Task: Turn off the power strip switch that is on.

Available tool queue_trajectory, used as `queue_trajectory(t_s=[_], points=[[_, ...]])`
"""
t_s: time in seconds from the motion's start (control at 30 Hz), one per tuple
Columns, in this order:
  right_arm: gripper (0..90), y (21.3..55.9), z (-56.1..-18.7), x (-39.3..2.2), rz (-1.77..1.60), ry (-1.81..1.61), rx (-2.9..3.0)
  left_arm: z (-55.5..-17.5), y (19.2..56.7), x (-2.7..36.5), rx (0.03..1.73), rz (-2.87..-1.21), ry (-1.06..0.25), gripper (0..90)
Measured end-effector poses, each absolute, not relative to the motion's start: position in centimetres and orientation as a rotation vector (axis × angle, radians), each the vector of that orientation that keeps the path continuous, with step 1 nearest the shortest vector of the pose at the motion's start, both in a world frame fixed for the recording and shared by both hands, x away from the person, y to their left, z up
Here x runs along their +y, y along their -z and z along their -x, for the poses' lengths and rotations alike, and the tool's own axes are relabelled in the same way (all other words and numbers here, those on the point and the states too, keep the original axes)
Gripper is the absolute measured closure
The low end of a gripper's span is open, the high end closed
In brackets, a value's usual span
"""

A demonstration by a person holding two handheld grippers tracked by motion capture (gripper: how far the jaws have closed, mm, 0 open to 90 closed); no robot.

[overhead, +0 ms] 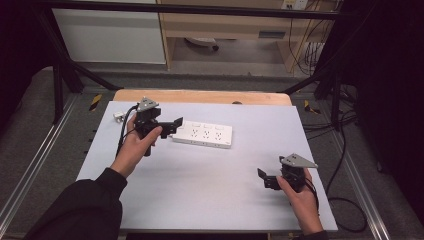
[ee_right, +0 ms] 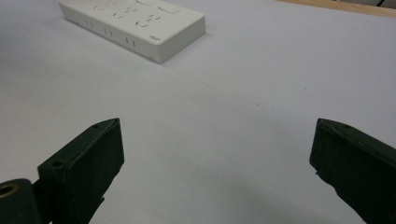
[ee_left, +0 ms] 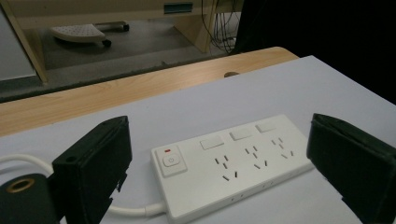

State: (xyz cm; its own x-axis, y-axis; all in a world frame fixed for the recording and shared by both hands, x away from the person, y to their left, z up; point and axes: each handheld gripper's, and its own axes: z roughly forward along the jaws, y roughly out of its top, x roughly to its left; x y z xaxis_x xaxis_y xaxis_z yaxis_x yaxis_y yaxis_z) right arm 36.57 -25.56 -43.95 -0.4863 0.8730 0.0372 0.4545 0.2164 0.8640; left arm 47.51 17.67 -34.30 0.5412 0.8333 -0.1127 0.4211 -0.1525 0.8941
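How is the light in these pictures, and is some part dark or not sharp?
High view: the table is evenly lit, the room's sides fall into black. Left gripper view: the power strip is sharp, with soft shadow. Right gripper view: its near jaws look slightly soft, and no glare on the sheet.

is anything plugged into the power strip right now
No. In the left gripper view the power strip lies flat on the table with all three socket groups bare. Its own white cord leaves the switch end.
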Motion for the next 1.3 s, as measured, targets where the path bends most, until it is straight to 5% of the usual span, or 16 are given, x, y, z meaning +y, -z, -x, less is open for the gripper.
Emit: queue_trajectory(t_s=[1.3], points=[[3.5, 43.9, -36.6, -25.7, -1.239, -1.220, 2.035, -52.4, 35.7, 14.8, 1.039, -1.814, -0.562, 11.1]])
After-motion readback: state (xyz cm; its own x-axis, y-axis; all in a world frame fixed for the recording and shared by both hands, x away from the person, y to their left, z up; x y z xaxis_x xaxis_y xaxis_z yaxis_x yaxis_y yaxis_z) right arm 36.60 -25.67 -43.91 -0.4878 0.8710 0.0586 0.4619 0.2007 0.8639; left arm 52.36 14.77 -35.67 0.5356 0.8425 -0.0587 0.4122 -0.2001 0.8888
